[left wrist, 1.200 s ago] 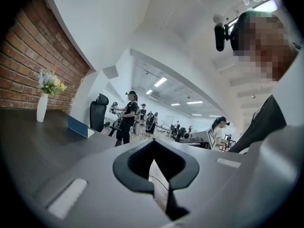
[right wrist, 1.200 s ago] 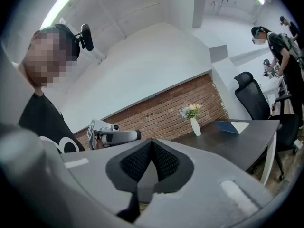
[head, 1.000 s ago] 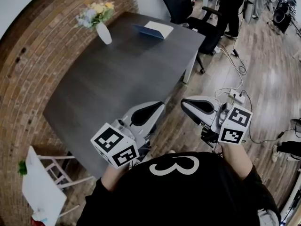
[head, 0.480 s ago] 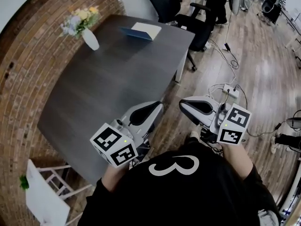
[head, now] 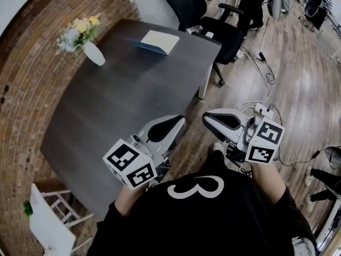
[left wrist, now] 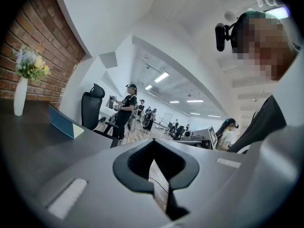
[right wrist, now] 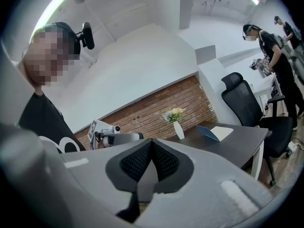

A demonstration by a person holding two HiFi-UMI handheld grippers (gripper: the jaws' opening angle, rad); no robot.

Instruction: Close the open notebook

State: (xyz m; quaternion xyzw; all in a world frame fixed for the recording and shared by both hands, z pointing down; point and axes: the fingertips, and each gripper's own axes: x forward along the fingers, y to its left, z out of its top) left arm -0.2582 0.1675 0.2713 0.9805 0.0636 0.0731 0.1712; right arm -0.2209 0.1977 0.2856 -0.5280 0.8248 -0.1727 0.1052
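The notebook [head: 154, 41] lies open at the far end of the dark counter [head: 122, 105], its blue cover propped up at a slant on the side toward the vase and a white page facing up. To its left on the same counter stands a white vase [head: 94, 54] of flowers [head: 79, 29], close to the brick wall [head: 26, 79]. A black office chair [head: 208, 20] stands just beyond the counter's far corner, on the wooden floor [head: 298, 89].

Both tongs are held close to the person's body at the near end, well apart from the notebook. The left tongs [head: 176, 124] hang over the counter's near edge, jaws drawn together with nothing between them. The right tongs [head: 210, 119] hang over the floor beside the counter, jaws likewise pressed together and empty. A power strip [head: 264, 109] with cables lies on the floor just beyond the right tongs.
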